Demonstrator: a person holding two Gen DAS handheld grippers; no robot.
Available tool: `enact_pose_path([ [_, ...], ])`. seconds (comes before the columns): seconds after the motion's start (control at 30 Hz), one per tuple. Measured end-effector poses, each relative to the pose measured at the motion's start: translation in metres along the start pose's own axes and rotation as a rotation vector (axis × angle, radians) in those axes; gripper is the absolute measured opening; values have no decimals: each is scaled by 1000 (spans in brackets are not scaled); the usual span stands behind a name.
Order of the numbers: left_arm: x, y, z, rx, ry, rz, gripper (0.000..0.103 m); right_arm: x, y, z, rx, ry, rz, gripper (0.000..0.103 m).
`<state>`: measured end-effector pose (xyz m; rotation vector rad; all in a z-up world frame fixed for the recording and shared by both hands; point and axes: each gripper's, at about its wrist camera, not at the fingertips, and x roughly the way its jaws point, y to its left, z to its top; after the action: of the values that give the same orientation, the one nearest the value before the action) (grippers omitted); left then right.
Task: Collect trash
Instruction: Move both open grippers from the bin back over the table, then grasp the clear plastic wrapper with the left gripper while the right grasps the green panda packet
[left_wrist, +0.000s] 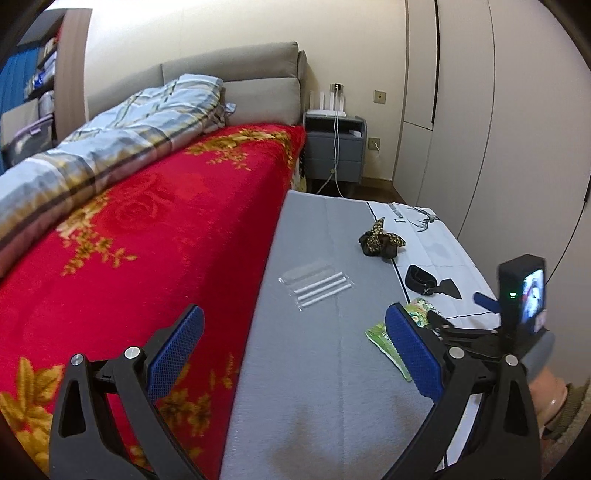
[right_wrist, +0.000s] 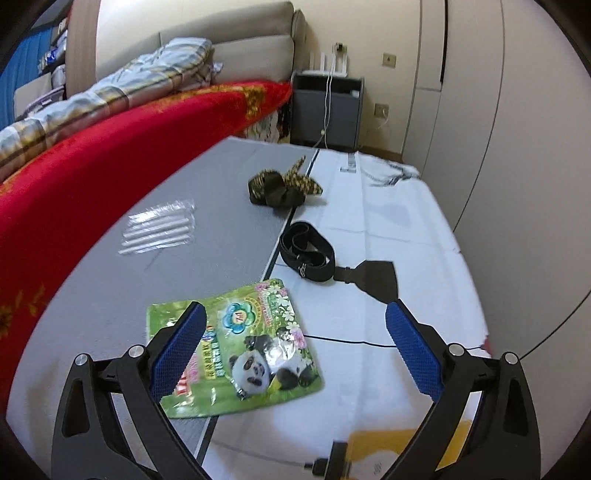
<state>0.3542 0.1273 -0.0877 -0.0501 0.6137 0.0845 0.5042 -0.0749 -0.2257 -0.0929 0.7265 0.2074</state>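
Trash on the table (right_wrist: 110, 295): green snack packet (right_wrist: 236, 354) with a panda print, lying flat across the seam between grey mat and white cloth (right_wrist: 388, 221), nearest of all the items. Right gripper (right_wrist: 295, 347) poised low over it, jaws spread wide and empty, left pad (right_wrist: 181, 347) already above the packet's left edge, right pad well off to the side over bare cloth. Probably lined up for a pinch on the packet, though a flat packet gives little to bite on; likely needs one pad slid under an edge or a crease pressed up.

Clear sleeve of white sticks (right_wrist: 159, 229) farther back on the grey mat, near the red blanket (right_wrist: 110, 147); possibly trash too, cannot tell. Leopard-print hair tie (right_wrist: 284, 184) and black strap (right_wrist: 306, 247) beyond the packet, looking more like belongings than litter.

Left gripper (left_wrist: 295, 350) held higher and back, jaws also wide, gripping nothing, aimed along the table edge beside the bed. Kept clear, seemingly to leave room for the right. No bin visible in either view.
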Motion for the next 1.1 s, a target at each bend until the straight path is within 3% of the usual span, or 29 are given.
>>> enact_pose_path([
  [0.3, 9, -3, -3, -3, 16, -17, 95, 33, 7, -5, -47, 139, 60, 91],
  [0.4, 9, -4, -3, -12, 14, -28, 95, 37, 10, -7, -51, 169, 104, 74],
  [0.43, 9, -4, -3, -10, 12, -28, 95, 34, 12, -8, -60, 158, 117, 60],
  [0.5, 8, -5, -3, -6, 9, -30, 95, 30, 15, -8, -75, 138, 114, 45],
  [0.53, 9, -5, -3, -6, 10, -31, 95, 27, 17, -9, -84, 125, 122, 32],
  [0.63, 8, -5, -3, -10, 11, -32, 95, 17, 19, -8, -96, 80, 129, 22],
  [0.7, 7, -5, -2, -13, 8, -32, 95, 10, 18, -8, -94, 44, 141, 6],
  [0.9, 3, -3, 1, -17, -13, -15, 95, -23, 18, -4, -57, -29, 199, 1],
  [1.1, -1, -4, 8, -16, -86, -22, 95, -95, 13, 11, -52, -140, 238, 0],
])
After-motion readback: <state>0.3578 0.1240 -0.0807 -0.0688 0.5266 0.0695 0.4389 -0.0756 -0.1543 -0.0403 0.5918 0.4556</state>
